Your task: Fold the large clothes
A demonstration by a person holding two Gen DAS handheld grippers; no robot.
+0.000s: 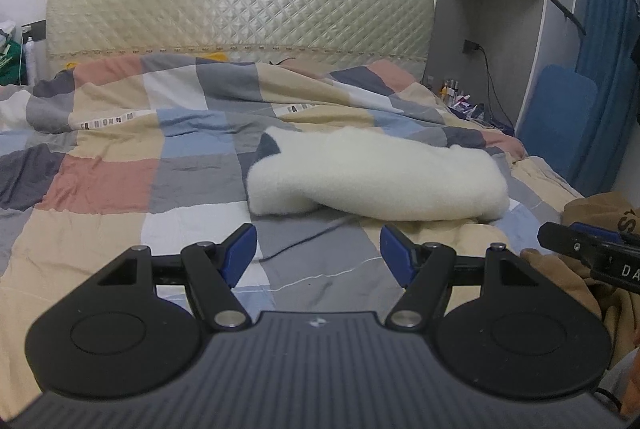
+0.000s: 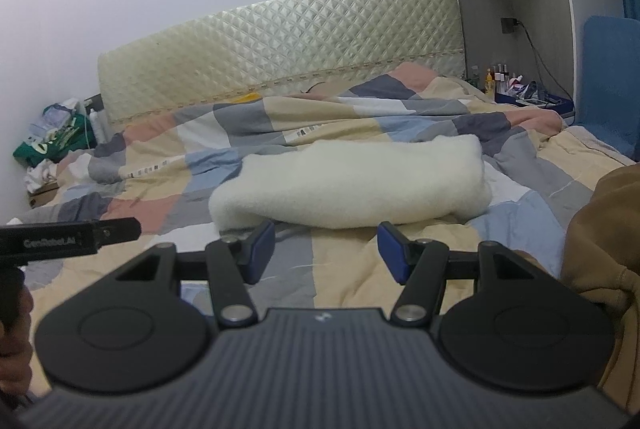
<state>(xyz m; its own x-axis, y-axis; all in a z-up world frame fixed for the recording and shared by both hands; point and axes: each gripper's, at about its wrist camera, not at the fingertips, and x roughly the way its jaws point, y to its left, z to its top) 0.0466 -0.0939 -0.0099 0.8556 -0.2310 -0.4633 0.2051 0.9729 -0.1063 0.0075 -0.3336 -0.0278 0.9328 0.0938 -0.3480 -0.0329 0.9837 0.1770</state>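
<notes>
The white fleece garment lies already folded into a thick bundle on the checked quilt, seemingly finished, while the left gripper and right gripper hover near it, both spread wide and empty.

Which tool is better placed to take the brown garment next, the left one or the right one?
Probably the right tool: the brown garment lies directly beside it, while the left tool is open over the checked quilt, facing the folded white fleece.
</notes>
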